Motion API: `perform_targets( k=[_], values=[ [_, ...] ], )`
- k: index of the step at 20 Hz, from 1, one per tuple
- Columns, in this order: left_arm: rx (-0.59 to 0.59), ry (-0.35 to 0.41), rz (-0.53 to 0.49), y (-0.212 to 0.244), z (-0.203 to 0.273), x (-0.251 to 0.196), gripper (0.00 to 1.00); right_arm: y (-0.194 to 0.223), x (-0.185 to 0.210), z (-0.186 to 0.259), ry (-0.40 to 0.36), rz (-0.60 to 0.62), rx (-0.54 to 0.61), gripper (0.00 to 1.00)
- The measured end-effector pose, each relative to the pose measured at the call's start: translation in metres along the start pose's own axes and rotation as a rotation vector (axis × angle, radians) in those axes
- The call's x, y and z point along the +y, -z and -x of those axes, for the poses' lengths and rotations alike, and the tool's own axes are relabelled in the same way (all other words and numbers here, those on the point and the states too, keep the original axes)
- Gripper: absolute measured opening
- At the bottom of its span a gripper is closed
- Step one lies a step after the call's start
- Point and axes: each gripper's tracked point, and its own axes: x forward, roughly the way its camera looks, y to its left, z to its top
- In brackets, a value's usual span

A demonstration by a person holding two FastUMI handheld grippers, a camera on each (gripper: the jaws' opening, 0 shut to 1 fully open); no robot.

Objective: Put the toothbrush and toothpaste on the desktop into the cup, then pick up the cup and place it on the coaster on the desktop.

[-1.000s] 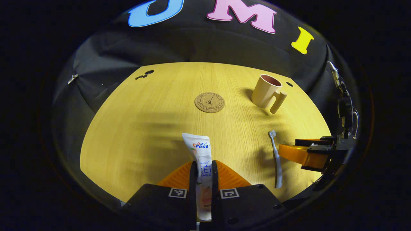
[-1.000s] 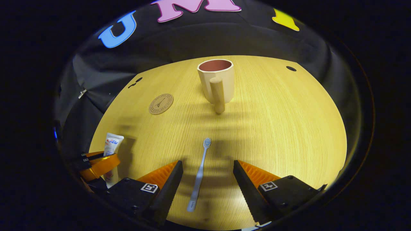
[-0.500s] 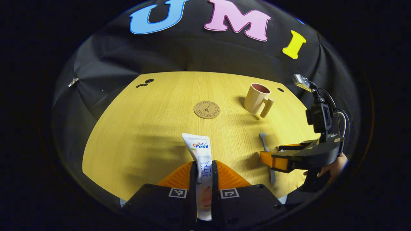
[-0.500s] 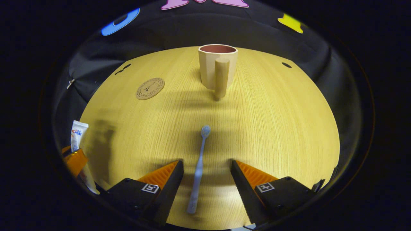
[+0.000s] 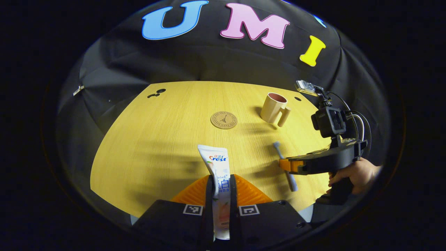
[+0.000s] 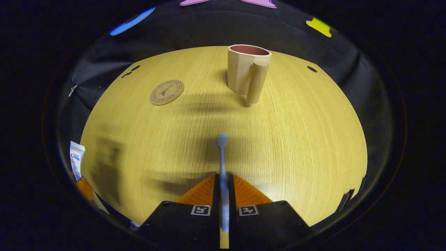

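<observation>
Left gripper (image 5: 220, 188) clamps the toothpaste (image 5: 218, 174) (upright), right gripper (image 6: 223, 188) clamps the toothbrush (image 6: 222, 157).

1. White toothpaste tube (image 5: 218, 174) is standing pinched between two fingers.
2. Pale blue toothbrush (image 6: 222, 153) is pointing toward the cup.
3. Beige handled cup (image 6: 246, 71) is standing upright.
4. Round cork coaster (image 5: 223, 120) is lying flat on the desktop.

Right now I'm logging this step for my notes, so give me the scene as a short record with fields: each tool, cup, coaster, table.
left tool: shut on the toothpaste, tube pointing forward
right tool: shut on the toothbrush, bristle end forward
cup: upright on the table, looks empty, handle toward the right tool
coaster: bare, apart from the cup
table: light wood
done so far: nothing in the cup yet
</observation>
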Motion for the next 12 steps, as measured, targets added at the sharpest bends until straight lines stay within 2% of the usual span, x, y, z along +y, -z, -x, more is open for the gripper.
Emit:
perform_targets(
  k=[3, 5, 6, 12],
  values=[
    [0.000, 0.000, -0.001, 0.001, 0.004, 0.003, 0.23, -0.002, 0.001, -0.003, 0.009, 0.005, 0.053, 0.13],
    [0.004, -0.006, 0.001, 0.003, 0.004, 0.005, 0.23, -0.001, 0.003, 0.001, -0.026, 0.028, 0.080, 0.13],
    [0.007, -0.004, 0.006, 0.005, 0.003, 0.004, 0.23, 0.001, 0.003, -0.001, -0.043, 0.035, 0.098, 0.10],
    [0.029, -0.013, 0.003, 0.004, -0.010, 0.001, 0.23, 0.000, 0.004, -0.002, -0.113, 0.073, 0.095, 0.07]
  ],
)
